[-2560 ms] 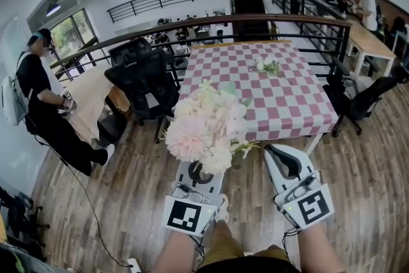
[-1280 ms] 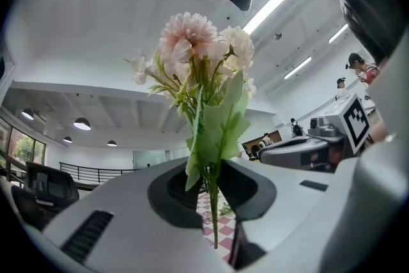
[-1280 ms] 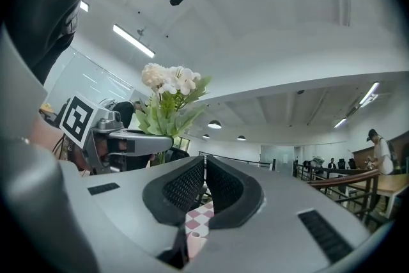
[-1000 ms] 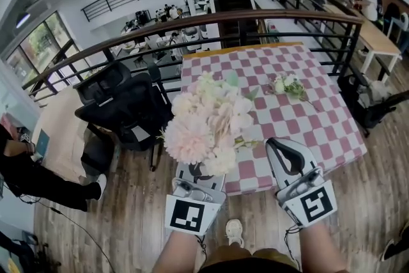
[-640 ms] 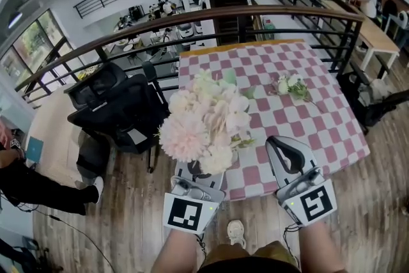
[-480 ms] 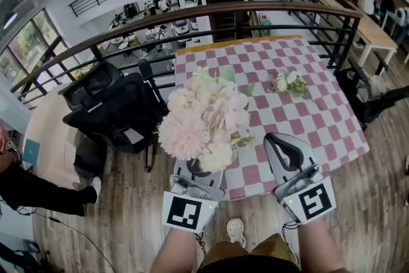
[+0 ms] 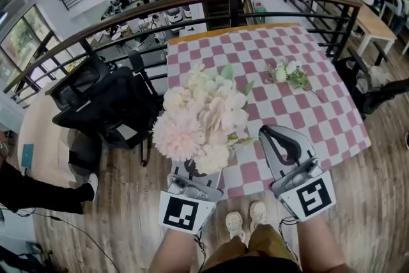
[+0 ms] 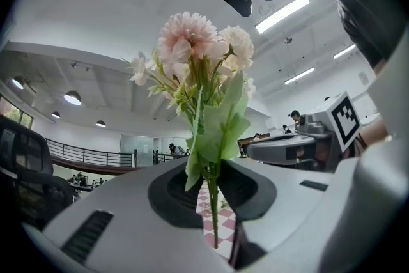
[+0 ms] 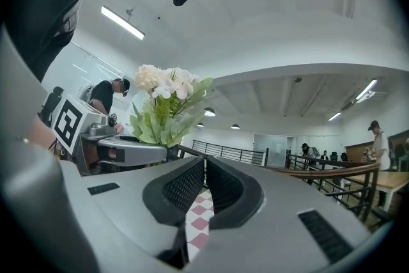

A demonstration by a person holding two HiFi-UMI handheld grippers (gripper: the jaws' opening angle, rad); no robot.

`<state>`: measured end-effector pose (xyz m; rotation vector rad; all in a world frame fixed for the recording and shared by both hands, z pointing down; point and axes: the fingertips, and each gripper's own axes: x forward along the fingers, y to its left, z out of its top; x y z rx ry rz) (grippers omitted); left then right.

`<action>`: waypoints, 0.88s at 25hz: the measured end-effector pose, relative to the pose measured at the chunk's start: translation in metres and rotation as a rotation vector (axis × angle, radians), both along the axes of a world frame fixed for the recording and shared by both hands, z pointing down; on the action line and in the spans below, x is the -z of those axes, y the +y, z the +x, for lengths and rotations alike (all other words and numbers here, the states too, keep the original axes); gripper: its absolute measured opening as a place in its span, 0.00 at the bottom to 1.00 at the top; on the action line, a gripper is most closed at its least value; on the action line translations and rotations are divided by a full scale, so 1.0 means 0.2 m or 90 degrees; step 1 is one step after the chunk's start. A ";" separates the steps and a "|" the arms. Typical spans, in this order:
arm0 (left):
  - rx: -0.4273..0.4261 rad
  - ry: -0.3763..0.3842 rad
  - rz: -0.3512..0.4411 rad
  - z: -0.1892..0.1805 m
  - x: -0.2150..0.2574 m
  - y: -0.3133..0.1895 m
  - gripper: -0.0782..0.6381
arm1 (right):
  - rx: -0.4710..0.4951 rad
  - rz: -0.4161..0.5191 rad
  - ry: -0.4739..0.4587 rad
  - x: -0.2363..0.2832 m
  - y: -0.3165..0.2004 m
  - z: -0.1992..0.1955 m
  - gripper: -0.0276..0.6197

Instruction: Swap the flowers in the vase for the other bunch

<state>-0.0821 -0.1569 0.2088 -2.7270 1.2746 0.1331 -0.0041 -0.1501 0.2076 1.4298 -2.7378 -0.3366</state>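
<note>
Left gripper (image 8: 214, 196): clamped on the pink-white bouquet (image 7: 201, 118) stems.
Right gripper (image 9: 204, 168): jaws together, empty.
Other bunch (image 7: 289, 73): lying on checked table (image 7: 319, 121), one o'clock of bouquet.

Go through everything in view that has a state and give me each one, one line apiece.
Big bunch of pale pink and cream flowers: upright, held by its stem, off the table.
Left gripper: shut on that bunch's stem.
Right gripper: jaws together, nothing between them.
Small bunch of white flowers with green leaves: lying flat on the pink-and-white checked tablecloth.
Black office chair: empty.
</note>
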 end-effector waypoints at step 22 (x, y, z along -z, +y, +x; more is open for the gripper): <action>0.044 -0.034 -0.107 0.08 -0.55 -0.34 0.20 | 0.040 -0.105 -0.051 -0.53 -0.42 0.05 0.09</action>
